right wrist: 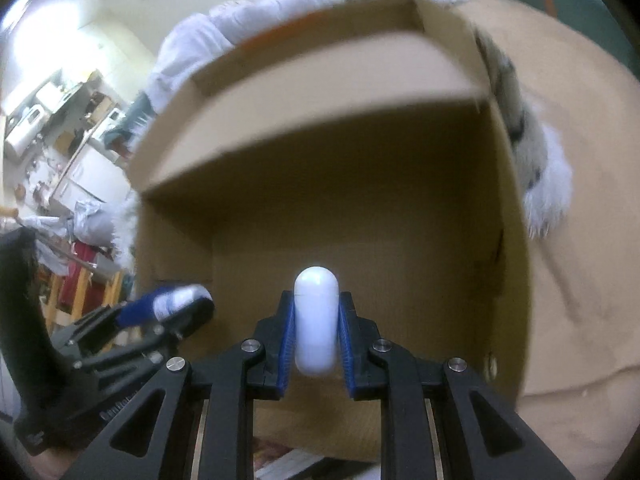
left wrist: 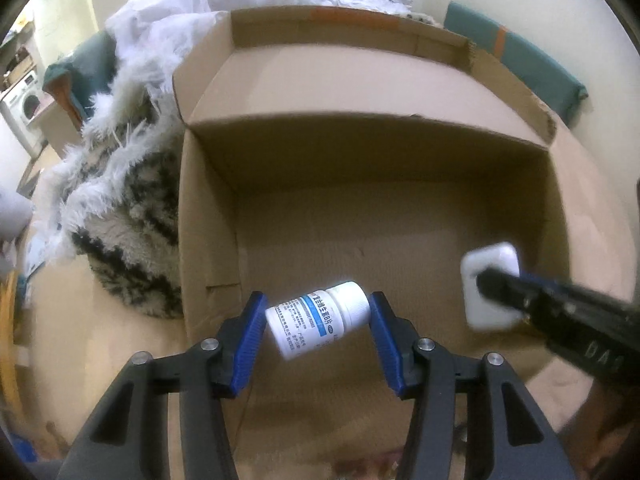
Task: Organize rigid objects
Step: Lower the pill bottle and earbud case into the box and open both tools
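Motion blur softens both wrist views above an open cardboard box [left wrist: 360,208], whose floor near the cameras is cut off by black gripper arms. The left gripper [left wrist: 316,316], its blue pads partly open, clamps a white pill bottle [left wrist: 316,320] end to end, cap against the right pad, the bottle tilted above the box's near left corner. Its blue-banded label carries Chinese print too smeared to read. In the right wrist view the same bottle [right wrist: 178,300] is a blue-and-white smear, half hidden by the left gripper [right wrist: 172,308] at the box's left wall.

The right gripper [right wrist: 316,332], nearly closed, pinches a flat white rounded block [right wrist: 316,320] edge-on, so its faces stay hidden; from the left wrist it shows as a rounded white slab [left wrist: 490,284] above the box's right side, its lower part covered by the right gripper [left wrist: 496,286]. White lettering on that gripper arm is cut off and unreadable. A shaggy black-and-white throw [left wrist: 120,216] and white bedding [left wrist: 192,12] crowd the box's left and far sides. A washing machine [left wrist: 24,100] stands dim at the far left edge.
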